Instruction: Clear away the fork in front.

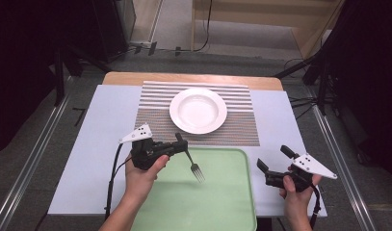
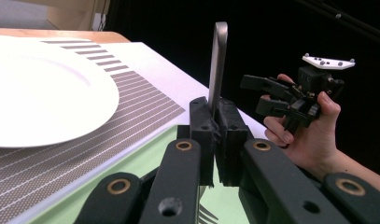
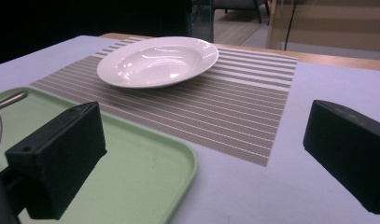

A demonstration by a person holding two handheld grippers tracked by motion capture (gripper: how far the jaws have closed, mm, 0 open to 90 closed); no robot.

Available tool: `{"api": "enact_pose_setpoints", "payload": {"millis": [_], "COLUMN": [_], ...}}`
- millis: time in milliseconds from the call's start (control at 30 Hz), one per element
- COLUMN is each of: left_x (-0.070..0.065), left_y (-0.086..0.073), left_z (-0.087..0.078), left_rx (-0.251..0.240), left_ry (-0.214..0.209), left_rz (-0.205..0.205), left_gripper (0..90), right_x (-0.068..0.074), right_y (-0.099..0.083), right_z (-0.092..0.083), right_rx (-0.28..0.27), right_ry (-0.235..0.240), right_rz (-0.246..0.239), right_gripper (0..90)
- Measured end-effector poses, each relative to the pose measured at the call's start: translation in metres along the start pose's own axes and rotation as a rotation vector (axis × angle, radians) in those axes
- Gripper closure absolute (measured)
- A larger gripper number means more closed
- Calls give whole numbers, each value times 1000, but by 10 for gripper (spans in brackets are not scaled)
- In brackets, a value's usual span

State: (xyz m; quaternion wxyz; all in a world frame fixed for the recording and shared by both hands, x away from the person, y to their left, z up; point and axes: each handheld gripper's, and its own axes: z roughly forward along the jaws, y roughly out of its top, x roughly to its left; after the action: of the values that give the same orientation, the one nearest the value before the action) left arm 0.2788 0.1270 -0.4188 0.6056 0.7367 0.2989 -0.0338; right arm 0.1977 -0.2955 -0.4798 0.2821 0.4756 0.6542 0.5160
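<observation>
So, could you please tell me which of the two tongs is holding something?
The left tongs: they are shut on the fork over the green tray. The right tongs stand open with nothing between them.

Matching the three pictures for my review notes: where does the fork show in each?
High view: fork at centre, over the green tray.
Left gripper view: fork upright at centre, between the jaws.
Right gripper view: fork at the left edge.
Shared landmark: white plate.
</observation>
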Motion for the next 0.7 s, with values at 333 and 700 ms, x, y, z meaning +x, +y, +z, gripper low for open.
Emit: {"api": "enact_pose_setpoints", "payload": {"millis": [333,700], "left_x": [4,9], "left_y": [-6,-14], "left_z": [-14,-33], "left_rx": [12,34], "left_ry": [-9,-42], "left_rz": [-30,-64], "left_gripper": [871,871], "right_x": [-14,-25], "right_y": [-9,-17], "right_z": [-15,-27], "right_rx": [3,12], "right_ry": [-45,-77], "right_rz": [-13,0], "right_gripper": [0,0]}}
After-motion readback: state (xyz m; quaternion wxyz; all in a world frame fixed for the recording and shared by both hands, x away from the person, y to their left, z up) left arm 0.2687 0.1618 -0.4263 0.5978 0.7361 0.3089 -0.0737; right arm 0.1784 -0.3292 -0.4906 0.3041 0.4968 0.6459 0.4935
